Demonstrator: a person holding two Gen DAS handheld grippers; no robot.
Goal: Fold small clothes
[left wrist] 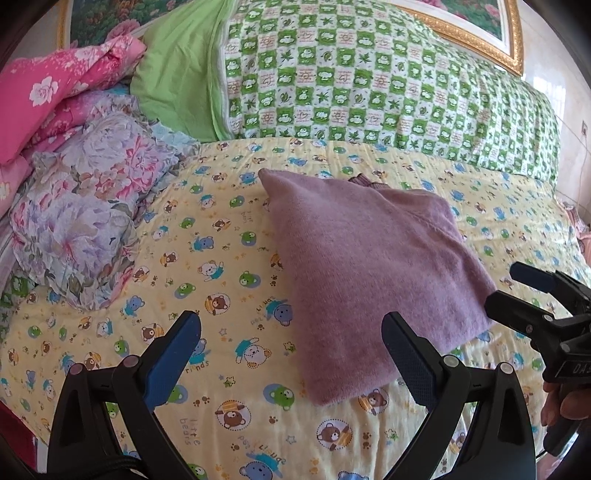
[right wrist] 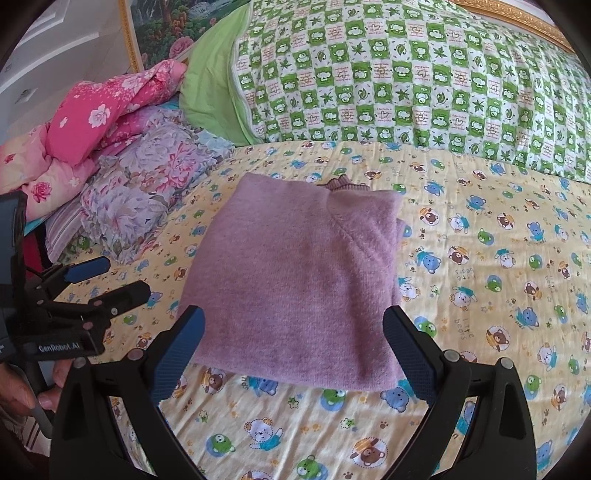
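A small purple knit sweater (left wrist: 369,266) lies folded into a flat square on the yellow bear-print bed sheet (left wrist: 207,266); it also shows in the right wrist view (right wrist: 299,288). Its ribbed collar (right wrist: 341,183) peeks out at the far edge. My left gripper (left wrist: 291,328) is open and empty, just left of the sweater's near corner. My right gripper (right wrist: 293,325) is open and empty, hovering at the sweater's near edge. The right gripper also shows in the left wrist view (left wrist: 517,291), and the left gripper in the right wrist view (right wrist: 110,280).
A green checked quilt (left wrist: 369,81) lies across the head of the bed. Crumpled floral bedding (left wrist: 92,206) and a pink floral quilt (left wrist: 48,92) are piled at the left. A gold-framed picture (left wrist: 491,33) hangs behind.
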